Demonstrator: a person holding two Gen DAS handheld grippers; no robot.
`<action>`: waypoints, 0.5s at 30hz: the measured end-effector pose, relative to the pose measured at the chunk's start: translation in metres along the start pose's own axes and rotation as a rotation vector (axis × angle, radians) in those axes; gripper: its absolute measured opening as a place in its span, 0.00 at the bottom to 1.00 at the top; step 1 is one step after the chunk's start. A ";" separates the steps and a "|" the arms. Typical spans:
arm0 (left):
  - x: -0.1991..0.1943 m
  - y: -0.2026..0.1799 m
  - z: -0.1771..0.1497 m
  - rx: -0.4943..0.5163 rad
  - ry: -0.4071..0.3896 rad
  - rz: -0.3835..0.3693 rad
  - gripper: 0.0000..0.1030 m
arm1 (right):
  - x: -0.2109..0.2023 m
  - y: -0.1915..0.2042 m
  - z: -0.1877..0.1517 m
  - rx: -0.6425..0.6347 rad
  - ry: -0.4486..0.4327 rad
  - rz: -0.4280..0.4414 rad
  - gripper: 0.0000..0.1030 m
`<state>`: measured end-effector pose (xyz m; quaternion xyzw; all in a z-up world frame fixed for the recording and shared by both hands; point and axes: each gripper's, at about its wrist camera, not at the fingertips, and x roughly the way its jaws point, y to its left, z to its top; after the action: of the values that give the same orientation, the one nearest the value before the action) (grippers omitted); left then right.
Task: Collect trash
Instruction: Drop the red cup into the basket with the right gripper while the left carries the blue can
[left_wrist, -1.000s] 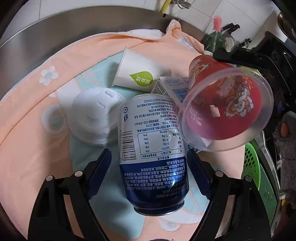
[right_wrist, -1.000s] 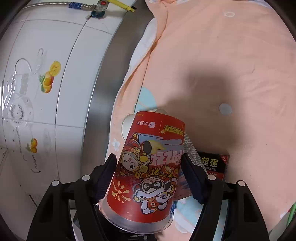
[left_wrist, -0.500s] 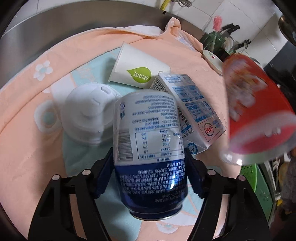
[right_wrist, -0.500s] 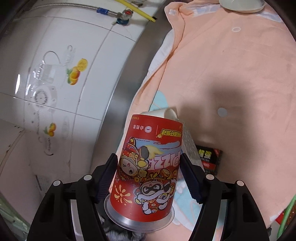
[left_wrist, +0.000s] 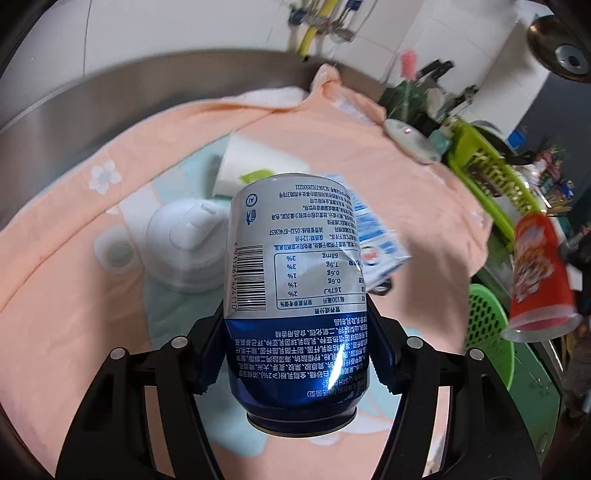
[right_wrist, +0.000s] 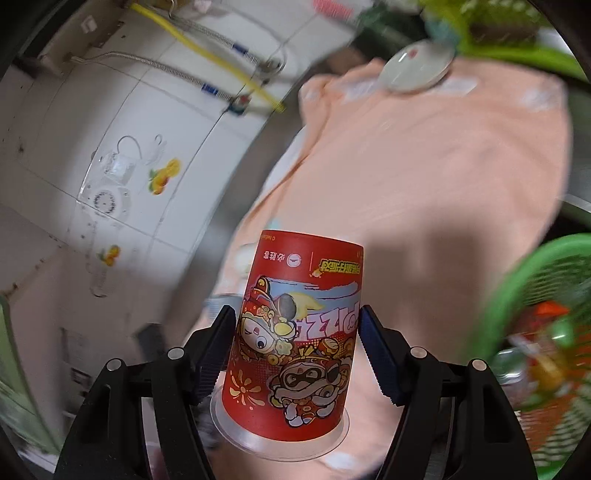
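While the left gripper (left_wrist: 297, 350) is closing its jaws onto a blue-and-silver can (left_wrist: 295, 295), the can is being held with its long axis running up the frame, base toward the camera. The right gripper (right_wrist: 297, 350) is clamped on a red printed cup (right_wrist: 295, 332), rim toward the camera. Low at the right of that view, a green basket (right_wrist: 517, 291) is being approached (it already holds wrappers, blurred), so the cup is being carried by the nearer hand; the basket is lying to the right of and below the cup. Left on the peach towel (left_wrist: 74, 295), three pieces are being counted: one white paper cup (left_wrist: 251, 170) on its side, one white domed lid (left_wrist: 188, 243), and one blue-and-white carton (left_wrist: 376, 240) behind the can.
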<state>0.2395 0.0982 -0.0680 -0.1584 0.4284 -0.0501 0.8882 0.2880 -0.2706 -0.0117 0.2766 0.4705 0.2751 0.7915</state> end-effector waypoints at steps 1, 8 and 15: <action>-0.005 -0.003 -0.001 0.005 -0.010 -0.008 0.63 | -0.011 -0.011 -0.004 -0.002 -0.009 -0.037 0.64; -0.025 -0.049 -0.006 0.073 -0.041 -0.079 0.63 | -0.037 -0.082 -0.028 0.007 -0.019 -0.274 0.64; -0.021 -0.102 -0.023 0.149 -0.017 -0.149 0.63 | -0.024 -0.144 -0.048 -0.050 0.034 -0.509 0.64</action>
<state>0.2134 0.0013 -0.0323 -0.1238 0.4032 -0.1464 0.8948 0.2598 -0.3789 -0.1170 0.1248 0.5314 0.0830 0.8338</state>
